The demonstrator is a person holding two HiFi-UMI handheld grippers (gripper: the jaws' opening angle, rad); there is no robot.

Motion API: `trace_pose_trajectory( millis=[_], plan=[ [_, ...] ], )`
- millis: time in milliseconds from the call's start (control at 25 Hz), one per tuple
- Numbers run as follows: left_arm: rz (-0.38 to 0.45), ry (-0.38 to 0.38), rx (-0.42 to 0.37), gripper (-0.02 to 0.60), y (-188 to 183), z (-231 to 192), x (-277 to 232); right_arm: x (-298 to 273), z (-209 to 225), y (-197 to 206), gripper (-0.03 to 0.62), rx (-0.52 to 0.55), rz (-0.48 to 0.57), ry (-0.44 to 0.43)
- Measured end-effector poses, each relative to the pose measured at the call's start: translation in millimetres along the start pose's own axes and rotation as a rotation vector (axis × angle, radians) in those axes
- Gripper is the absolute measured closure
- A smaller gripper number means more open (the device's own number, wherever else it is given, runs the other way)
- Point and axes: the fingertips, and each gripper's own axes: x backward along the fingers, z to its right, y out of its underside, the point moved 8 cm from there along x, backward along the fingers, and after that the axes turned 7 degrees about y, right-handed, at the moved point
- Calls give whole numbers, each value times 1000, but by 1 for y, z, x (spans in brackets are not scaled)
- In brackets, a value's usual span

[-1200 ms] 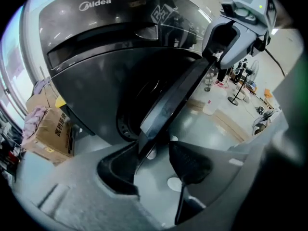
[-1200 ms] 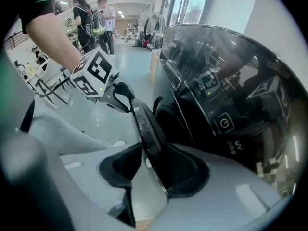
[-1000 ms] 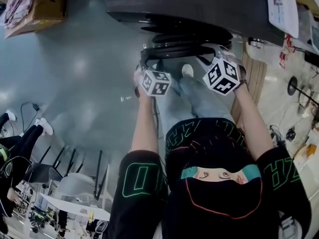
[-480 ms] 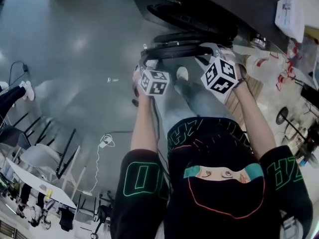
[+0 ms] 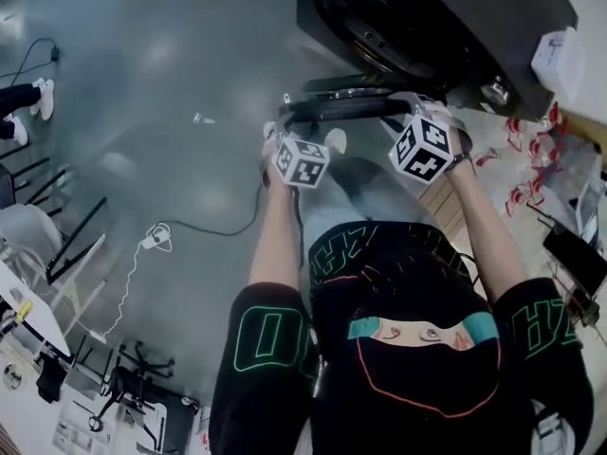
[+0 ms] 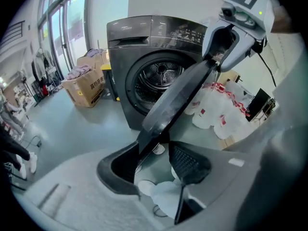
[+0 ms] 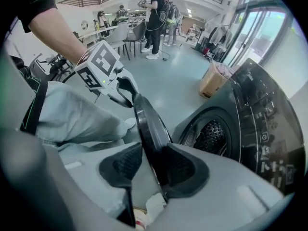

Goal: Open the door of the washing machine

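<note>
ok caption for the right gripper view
Right gripper, jaws open, straddles the open washing machine door; drum visible beyond.

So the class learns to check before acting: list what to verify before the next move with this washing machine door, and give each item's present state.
1. The door is unlatched and stands clear of the drum opening: ok.
2. The door rim sits between the jaws of the left gripper: ok.
3. The left gripper is clamped on the rim: not ok. One pad touches it and the other stands apart.
4. The door rim sits between the jaws of the right gripper: ok, but it is likewise not clamped.
5. The swing path is free of the white bags beside the machine: cannot tell.
</note>
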Motion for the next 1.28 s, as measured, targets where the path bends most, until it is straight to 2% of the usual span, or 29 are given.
trace_pose_trajectory(
  millis=[240,520,800,1080,1200,1280],
  plan=[
    [10,-20,71,383,23,29,11,6,-20,7,430,71,-9,-17],
    [59,-68,130,396,53,68,23,15,-46,17,425,131,23,21],
    [90,-107,217,413,83,126,35,27,-74,36,421,244,33,-6],
    [87,-199,346,407,97,191,30,39,-92,75,421,363,118,-60],
    [92,-297,406,403,99,211,28,39,-91,81,422,443,163,-89],
    [77,-316,447,403,100,230,26,41,-95,89,422,499,183,-99]
  ],
)
